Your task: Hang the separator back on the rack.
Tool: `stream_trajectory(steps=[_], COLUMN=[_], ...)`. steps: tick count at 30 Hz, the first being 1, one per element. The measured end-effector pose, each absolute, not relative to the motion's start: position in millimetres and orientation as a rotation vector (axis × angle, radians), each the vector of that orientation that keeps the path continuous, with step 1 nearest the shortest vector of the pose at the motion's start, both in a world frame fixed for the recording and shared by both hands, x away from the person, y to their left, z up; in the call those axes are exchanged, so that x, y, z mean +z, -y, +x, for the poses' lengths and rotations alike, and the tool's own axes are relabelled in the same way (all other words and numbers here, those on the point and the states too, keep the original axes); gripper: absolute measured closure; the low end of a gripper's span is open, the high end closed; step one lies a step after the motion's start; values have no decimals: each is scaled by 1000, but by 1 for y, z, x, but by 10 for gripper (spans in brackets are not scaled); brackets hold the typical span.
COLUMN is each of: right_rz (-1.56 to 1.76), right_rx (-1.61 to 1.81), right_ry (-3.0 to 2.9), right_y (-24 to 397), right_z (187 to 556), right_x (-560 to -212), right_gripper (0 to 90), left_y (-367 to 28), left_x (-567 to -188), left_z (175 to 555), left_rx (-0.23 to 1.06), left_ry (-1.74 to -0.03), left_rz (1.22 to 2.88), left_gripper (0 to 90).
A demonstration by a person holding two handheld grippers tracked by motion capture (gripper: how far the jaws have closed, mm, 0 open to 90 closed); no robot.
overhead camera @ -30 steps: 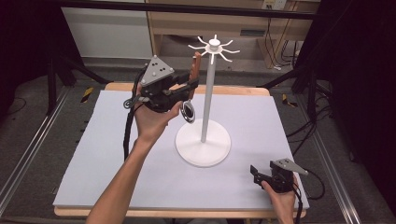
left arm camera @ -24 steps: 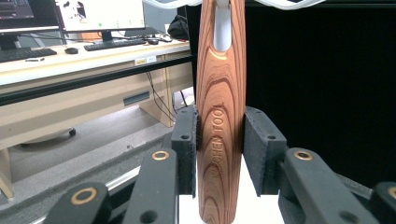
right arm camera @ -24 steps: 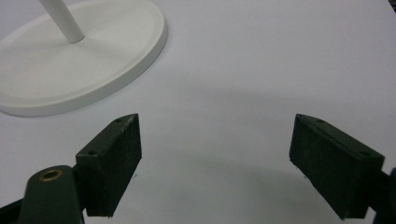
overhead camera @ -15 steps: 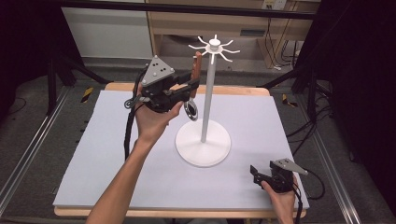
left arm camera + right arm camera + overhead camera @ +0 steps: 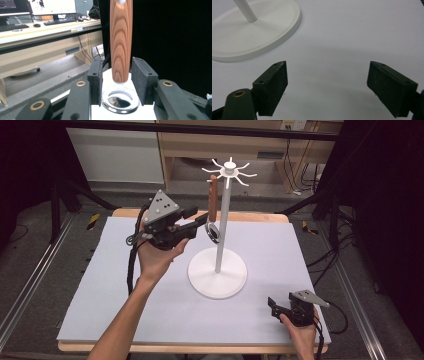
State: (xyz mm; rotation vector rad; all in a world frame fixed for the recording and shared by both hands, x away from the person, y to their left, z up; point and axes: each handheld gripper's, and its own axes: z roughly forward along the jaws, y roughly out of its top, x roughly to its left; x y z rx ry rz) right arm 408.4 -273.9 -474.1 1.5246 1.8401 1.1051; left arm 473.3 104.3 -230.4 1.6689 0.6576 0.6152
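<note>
White stand [image 5: 217,270] with a round base and a crown of hooks sits on the pale mat [image 5: 100,285]; all places below are taken from it. High view: a tool with a wooden handle [image 5: 213,197] hangs upright just left of the pole, its top at one of the hooks, its glass ring [image 5: 213,232] at the bottom. The left gripper [image 5: 204,221] is raised to the left of the pole with its tips at the bottom of the handle, beside the ring. A second ago handle and ring hung in much the same place and the gripper sat in nearly the same pose, so little has moved; my reading is that the handle is already hung, or about to be, and release comes next. Whether the hook bears the weight I cannot tell. The right gripper [image 5: 274,304] rests on the mat to the lower right of the base, as it did before. Left gripper view: the handle [image 5: 121,40] rises between the jaws and the ring [image 5: 120,99] lies low between them; a gap shows on each side of the wood, so the jaws look slack, spread rather than clamped. Right gripper view: the jaws stand wide apart over bare mat [image 5: 352,30], nothing between them, the stand's base [image 5: 257,40] up and to the left.
</note>
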Motion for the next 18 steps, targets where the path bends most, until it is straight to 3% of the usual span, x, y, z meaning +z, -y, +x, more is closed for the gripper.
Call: stream_trajectory(steps=[18], right_rz=[1532], right_rx=[1099], right_ry=[-1836], right_y=[275], right_z=[408], right_x=[-475], right_gripper=[172], left_y=[-138], left_x=[-285], left_z=[459], left_rx=[604], left_ry=[-713], left_rz=[1730], left_gripper=[480])
